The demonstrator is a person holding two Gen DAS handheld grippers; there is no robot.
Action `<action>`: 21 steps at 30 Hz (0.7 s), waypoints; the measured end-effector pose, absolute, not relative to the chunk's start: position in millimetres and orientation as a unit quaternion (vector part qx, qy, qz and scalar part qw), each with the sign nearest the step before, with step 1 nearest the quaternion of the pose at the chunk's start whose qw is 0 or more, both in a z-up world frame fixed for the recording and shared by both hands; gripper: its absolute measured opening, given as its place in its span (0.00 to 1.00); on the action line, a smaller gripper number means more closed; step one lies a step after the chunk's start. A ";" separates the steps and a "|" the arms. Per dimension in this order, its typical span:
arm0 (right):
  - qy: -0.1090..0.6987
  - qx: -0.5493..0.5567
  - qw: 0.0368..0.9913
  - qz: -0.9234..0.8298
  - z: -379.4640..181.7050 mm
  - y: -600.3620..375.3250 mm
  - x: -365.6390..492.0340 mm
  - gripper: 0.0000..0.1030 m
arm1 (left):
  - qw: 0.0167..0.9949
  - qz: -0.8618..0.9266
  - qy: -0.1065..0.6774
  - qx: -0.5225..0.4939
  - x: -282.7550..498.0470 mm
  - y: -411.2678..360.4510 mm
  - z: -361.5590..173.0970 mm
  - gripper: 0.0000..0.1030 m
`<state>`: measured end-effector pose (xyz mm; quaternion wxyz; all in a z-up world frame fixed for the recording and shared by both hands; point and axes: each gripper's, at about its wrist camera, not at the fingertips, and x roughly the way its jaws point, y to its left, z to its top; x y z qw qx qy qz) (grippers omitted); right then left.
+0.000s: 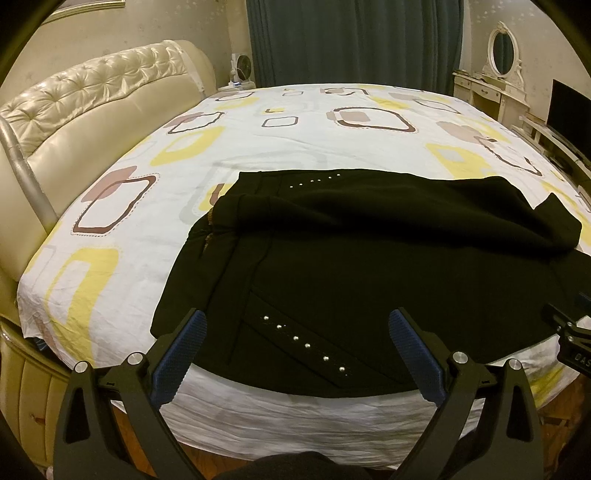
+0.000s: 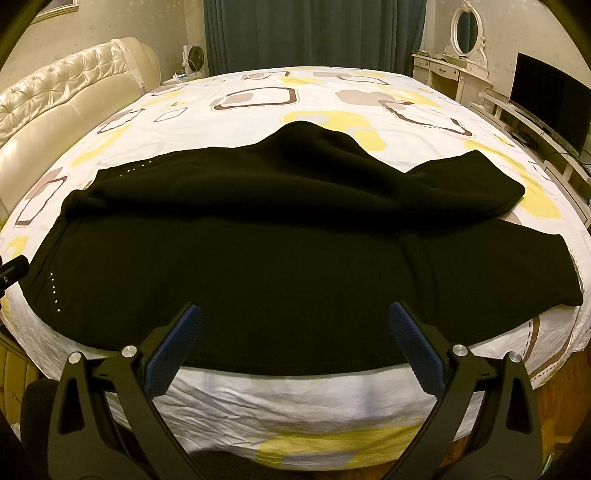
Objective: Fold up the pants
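Black pants (image 1: 369, 266) lie across the near part of the bed, waist to the left, legs running right. Silver studs line the pockets. The far leg is bunched up over the near one, raised in a hump in the right wrist view (image 2: 295, 229). My left gripper (image 1: 295, 332) is open and empty, just above the near edge of the pants by the studded pocket. My right gripper (image 2: 295, 325) is open and empty above the near leg's edge. The right gripper's tip shows at the right edge of the left wrist view (image 1: 569, 332).
The bed (image 1: 295, 129) has a white sheet with yellow and brown shapes. A cream padded headboard (image 1: 92, 110) stands at the left. A dresser with an oval mirror (image 2: 465, 33) and a TV (image 2: 550, 99) are at the right. Dark curtains (image 1: 351, 40) hang behind.
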<state>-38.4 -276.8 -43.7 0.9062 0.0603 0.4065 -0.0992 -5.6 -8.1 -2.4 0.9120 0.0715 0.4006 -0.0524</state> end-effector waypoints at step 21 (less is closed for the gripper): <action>0.408 0.060 0.906 -0.099 -44.1 -275.7 -38.0 0.98 | 0.913 -0.054 0.397 0.070 -7.6 -10.6 -1.8 0.96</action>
